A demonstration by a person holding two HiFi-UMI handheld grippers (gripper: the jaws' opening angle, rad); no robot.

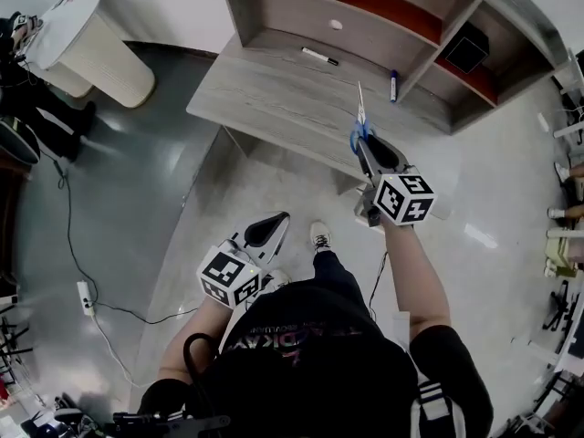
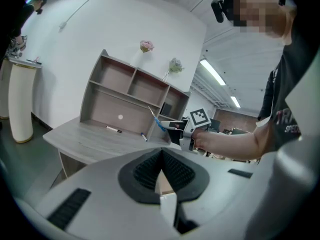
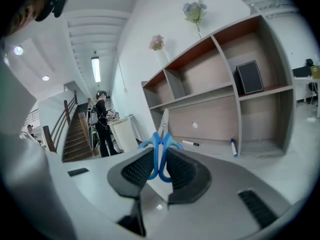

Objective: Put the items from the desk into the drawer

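Blue-handled scissors [image 1: 360, 121] stick up, blades forward, out of my right gripper [image 1: 365, 146], which is shut on their handles above the desk's front edge. In the right gripper view the scissors [image 3: 159, 161] sit pinched between the pads, with the right gripper [image 3: 160, 154] aimed at the shelf unit. A black-and-white marker [image 1: 320, 57] and a blue marker [image 1: 393, 86] lie on the grey wooden desk [image 1: 274, 94]. My left gripper [image 1: 266, 231] hangs lower, in front of the desk, shut and empty; its pads [image 2: 147, 166] meet at the tip. No drawer is in view.
A shelf unit [image 1: 365, 16] stands at the back of the desk, with a black box [image 1: 466, 47] in a right compartment. A white ribbed bin [image 1: 91, 48] stands to the desk's left. A power strip [image 1: 85, 297] and cables lie on the floor.
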